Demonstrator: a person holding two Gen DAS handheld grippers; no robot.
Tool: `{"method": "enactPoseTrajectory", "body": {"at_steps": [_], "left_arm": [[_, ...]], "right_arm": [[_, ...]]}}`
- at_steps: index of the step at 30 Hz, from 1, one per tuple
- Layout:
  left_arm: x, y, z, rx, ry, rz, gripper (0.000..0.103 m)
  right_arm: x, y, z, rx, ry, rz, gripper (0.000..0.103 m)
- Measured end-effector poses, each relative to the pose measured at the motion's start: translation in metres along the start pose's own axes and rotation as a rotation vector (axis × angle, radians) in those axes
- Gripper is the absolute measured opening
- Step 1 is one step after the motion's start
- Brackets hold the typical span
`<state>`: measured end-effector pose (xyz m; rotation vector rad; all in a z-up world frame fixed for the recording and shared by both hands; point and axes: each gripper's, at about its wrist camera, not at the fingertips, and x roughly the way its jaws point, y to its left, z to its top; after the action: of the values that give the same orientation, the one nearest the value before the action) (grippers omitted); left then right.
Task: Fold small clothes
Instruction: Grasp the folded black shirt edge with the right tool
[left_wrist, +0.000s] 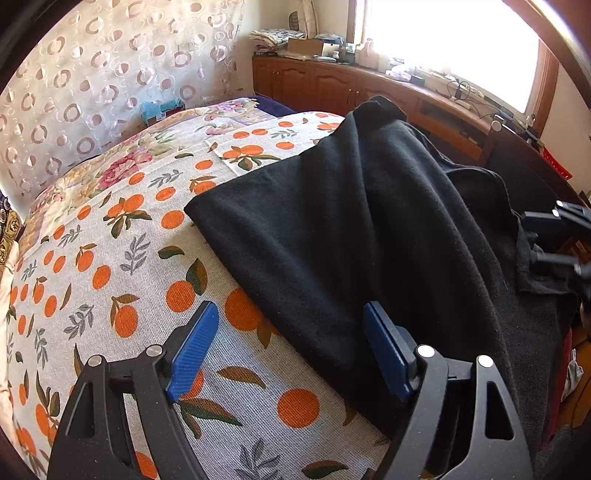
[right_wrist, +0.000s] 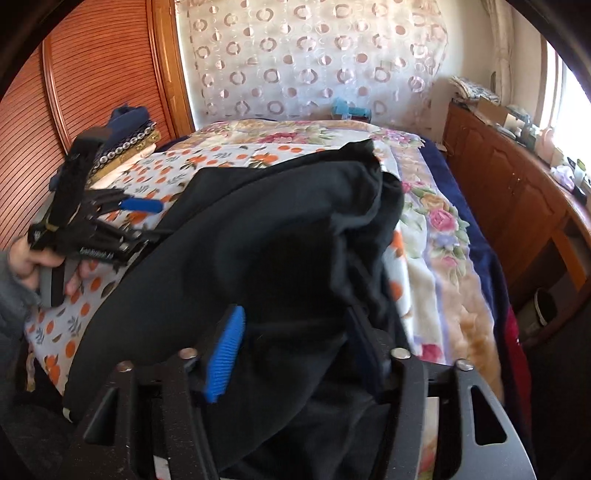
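A black fleece garment (left_wrist: 369, 229) lies bunched on the orange-print sheet (left_wrist: 122, 258) of a bed. My left gripper (left_wrist: 291, 332) hovers open over the garment's near left edge: its left blue pad (left_wrist: 195, 350) is above the sheet and its right pad above the cloth. In the right wrist view the same garment (right_wrist: 258, 229) rises in a rumpled heap. My right gripper (right_wrist: 295, 350) stands open with loose black cloth lying between its fingers, the blue left pad (right_wrist: 225, 354) clear of the cloth. The left gripper (right_wrist: 144, 205) shows there at the left, held by a hand (right_wrist: 26, 262).
A flowered blanket (right_wrist: 443, 229) covers the far and right side of the bed. A wooden cabinet (left_wrist: 332, 85) with clutter runs under the bright window. A circle-patterned curtain (right_wrist: 314, 59) hangs behind the bed, and a slatted wooden door (right_wrist: 92, 74) stands at the left.
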<state>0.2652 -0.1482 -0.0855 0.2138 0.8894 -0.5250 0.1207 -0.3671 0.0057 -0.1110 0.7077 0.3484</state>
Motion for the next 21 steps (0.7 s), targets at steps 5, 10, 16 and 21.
{"method": "enactPoseTrajectory", "body": {"at_steps": [5,10,16,21], "left_arm": [[-0.009,0.001,-0.005,-0.035,0.030,0.012,0.081],[-0.041,-0.022,-0.022,0.002,-0.011,0.025,0.081],[-0.079,-0.057,-0.044,0.032,-0.085,0.039,0.081],[-0.085,-0.068,-0.059,0.026,-0.090,-0.011,0.081]], "right_arm": [[0.004,0.009,-0.010,-0.030,0.023,-0.006,0.061],[0.000,0.004,-0.021,-0.045,0.015,-0.027,0.036],[-0.051,-0.011,-0.042,0.045,-0.092,-0.057,0.008],[-0.090,-0.027,-0.072,0.105,-0.115,-0.091,0.007]]}}
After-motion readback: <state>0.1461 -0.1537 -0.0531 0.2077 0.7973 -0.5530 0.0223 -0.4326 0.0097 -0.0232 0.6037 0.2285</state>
